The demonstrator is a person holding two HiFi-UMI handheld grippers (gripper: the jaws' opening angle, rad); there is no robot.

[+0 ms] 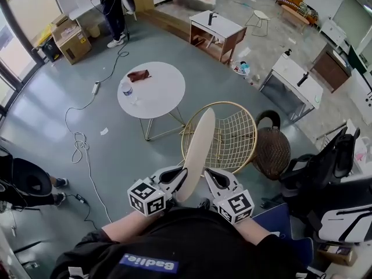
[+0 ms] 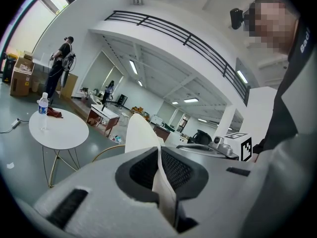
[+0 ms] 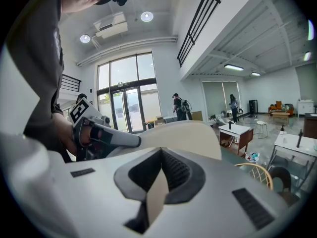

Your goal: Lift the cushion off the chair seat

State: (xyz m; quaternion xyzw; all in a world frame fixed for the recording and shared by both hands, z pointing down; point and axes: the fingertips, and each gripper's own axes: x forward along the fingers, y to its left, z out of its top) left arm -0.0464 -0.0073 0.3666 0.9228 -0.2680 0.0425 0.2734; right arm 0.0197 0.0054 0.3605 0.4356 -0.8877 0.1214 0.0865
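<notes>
The round cream cushion (image 1: 197,153) hangs edge-on in the air, lifted clear of the gold wire chair (image 1: 229,135), whose seat is bare. My left gripper (image 1: 183,178) is shut on the cushion's near left edge, and my right gripper (image 1: 204,178) is shut on its near right edge. In the left gripper view the cushion (image 2: 141,133) rises from between the jaws, its edge pinched at my left gripper (image 2: 166,192). The right gripper view shows the cushion (image 3: 185,138) as a broad cream face, its rim clamped in my right gripper (image 3: 156,195).
A round white table (image 1: 151,89) with a water bottle (image 1: 127,90) stands beyond the chair. A brown wicker basket (image 1: 272,147) sits right of the chair, black office chairs (image 1: 325,167) further right. A cable (image 1: 81,150) trails on the floor at left. A person (image 1: 113,7) stands far back.
</notes>
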